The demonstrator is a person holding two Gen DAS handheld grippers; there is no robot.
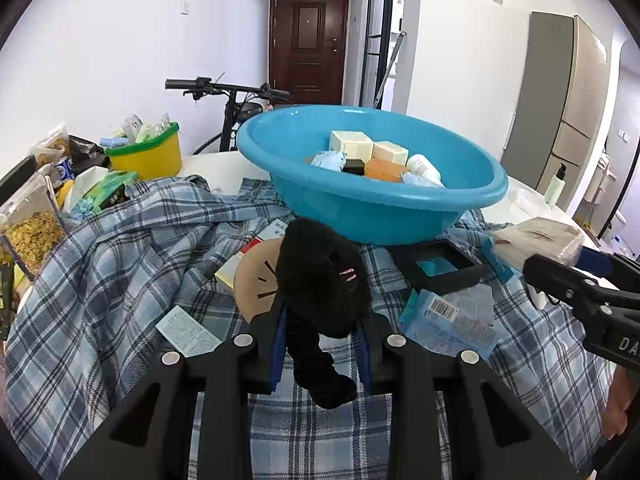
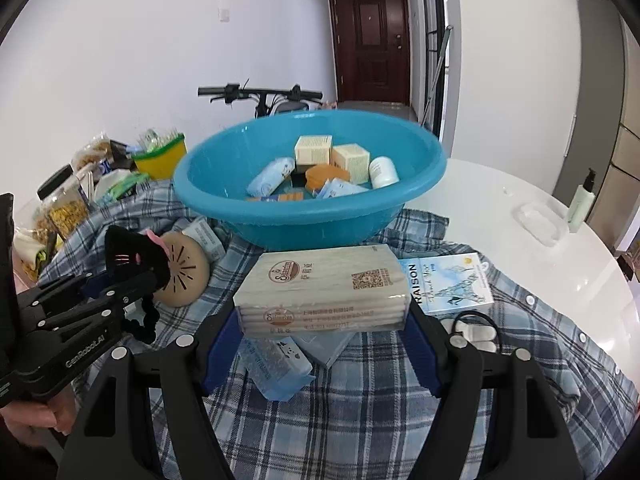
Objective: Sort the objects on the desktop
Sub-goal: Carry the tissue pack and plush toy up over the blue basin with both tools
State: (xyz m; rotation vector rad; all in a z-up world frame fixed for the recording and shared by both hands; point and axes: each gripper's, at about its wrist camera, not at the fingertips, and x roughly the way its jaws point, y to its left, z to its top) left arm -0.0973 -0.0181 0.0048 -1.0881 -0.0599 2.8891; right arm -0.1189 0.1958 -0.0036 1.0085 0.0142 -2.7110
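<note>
Currently, left wrist view: the left tool (image 1: 320,354) is clamped on a black plush cat toy (image 1: 324,284), held above the plaid cloth (image 1: 120,264) near the blue basin (image 1: 372,208). Toy looks light, soft and compressible; its tail dangles loose, so the body is the better hold. The right tool (image 1: 576,280) enters from the right, carrying a tissue pack.

Right wrist view: the right tool (image 2: 324,344) grips the tissue pack (image 2: 324,292) across its short ends, lifted just near of the basin (image 2: 312,216). Pack judged light, squashy, with slippery film wrap; a firm end-to-end hold suits it. Left tool (image 2: 120,292) at left with the toy (image 2: 132,256).
</note>
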